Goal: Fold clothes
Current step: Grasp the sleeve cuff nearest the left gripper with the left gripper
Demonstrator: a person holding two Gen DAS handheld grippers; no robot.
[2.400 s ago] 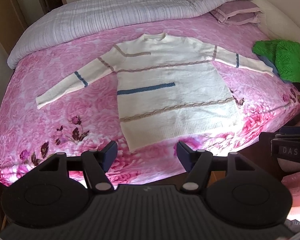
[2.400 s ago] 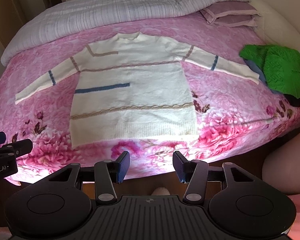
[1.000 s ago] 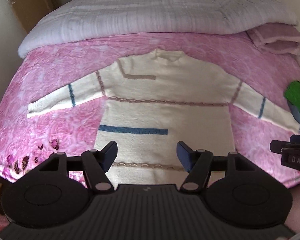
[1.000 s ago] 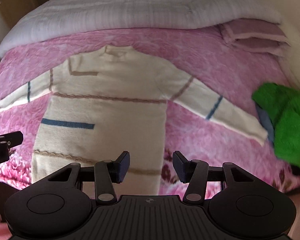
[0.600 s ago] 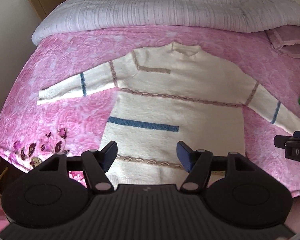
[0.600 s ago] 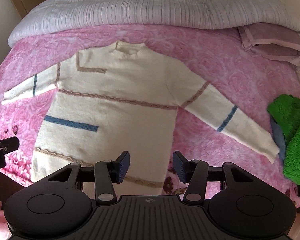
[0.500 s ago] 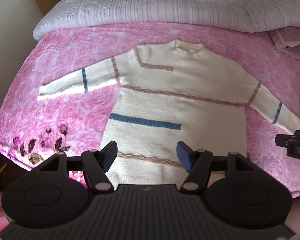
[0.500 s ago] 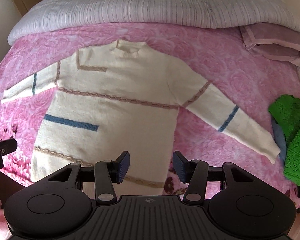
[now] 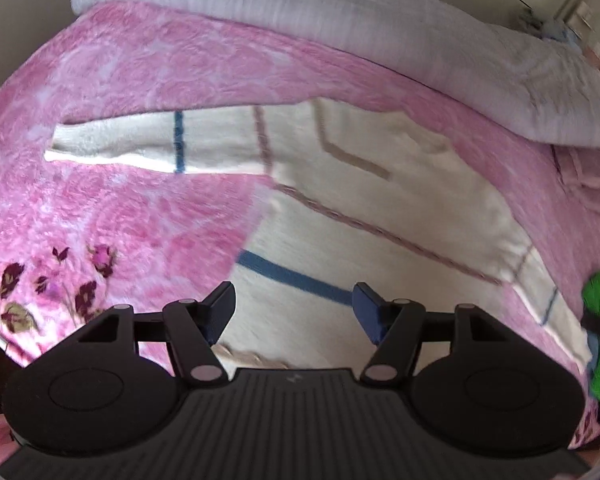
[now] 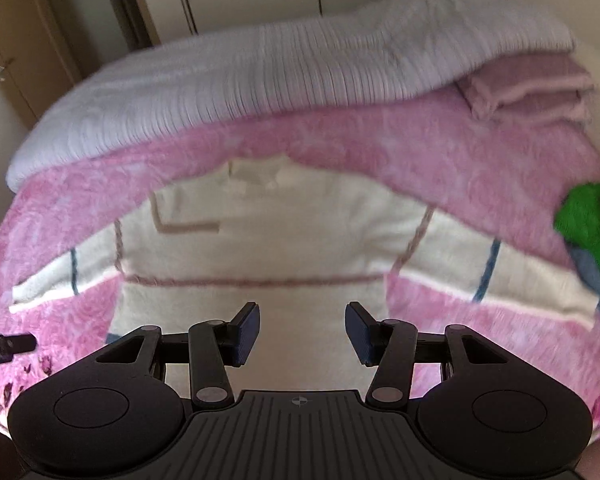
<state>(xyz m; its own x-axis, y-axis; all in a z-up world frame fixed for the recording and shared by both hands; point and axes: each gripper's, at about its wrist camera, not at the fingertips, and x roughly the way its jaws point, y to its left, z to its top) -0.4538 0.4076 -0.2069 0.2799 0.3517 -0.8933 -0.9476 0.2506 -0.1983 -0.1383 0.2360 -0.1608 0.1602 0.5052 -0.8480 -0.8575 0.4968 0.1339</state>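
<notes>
Both grippers, left and right, hover with fingers spread, empty. The sweater lies flat ahead on the bed, collar farthest away, sleeves stretched sideways beyond each gripper's outer finger.

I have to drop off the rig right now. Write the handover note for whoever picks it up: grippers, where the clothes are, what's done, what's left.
Left gripper: open, holding nothing, above the cream sweater, near its lower body.
Right gripper: open, holding nothing, above the sweater's middle.
Sweater lies flat, face up on the pink bedspread, both sleeves spread outward.
Green garment is bunched at the bed's right edge, beside the right cuff.
Done: no fold yet.
Left: fold the sleeves in, fold the body, then probably the green one.
</notes>
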